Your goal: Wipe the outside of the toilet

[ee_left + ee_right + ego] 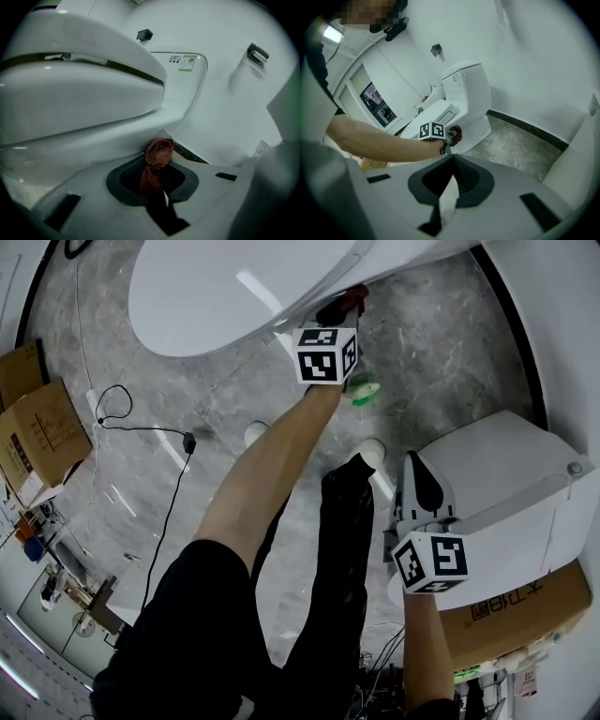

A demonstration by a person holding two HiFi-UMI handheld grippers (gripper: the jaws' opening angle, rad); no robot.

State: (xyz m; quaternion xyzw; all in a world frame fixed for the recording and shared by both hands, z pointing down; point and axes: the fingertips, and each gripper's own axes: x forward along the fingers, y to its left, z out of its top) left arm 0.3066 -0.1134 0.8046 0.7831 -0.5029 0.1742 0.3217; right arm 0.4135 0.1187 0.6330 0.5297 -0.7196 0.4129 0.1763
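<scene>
**Against the toilet's (206, 287) side: a red cloth (158, 153) held in the tongs**

From the head view, the left gripper (349, 306) met the toilet's flank. A cardboard box (37, 432) and a black cable (173, 474) lay on the floor nearby, and the right gripper (419, 486) hung well apart. Only the left gripper view showed those jaws clenched on the cloth, which touched the porcelain below the seat, with a green label (189, 62) beyond. The right gripper view showed its own jaws pinched together with nothing between them.
</scene>
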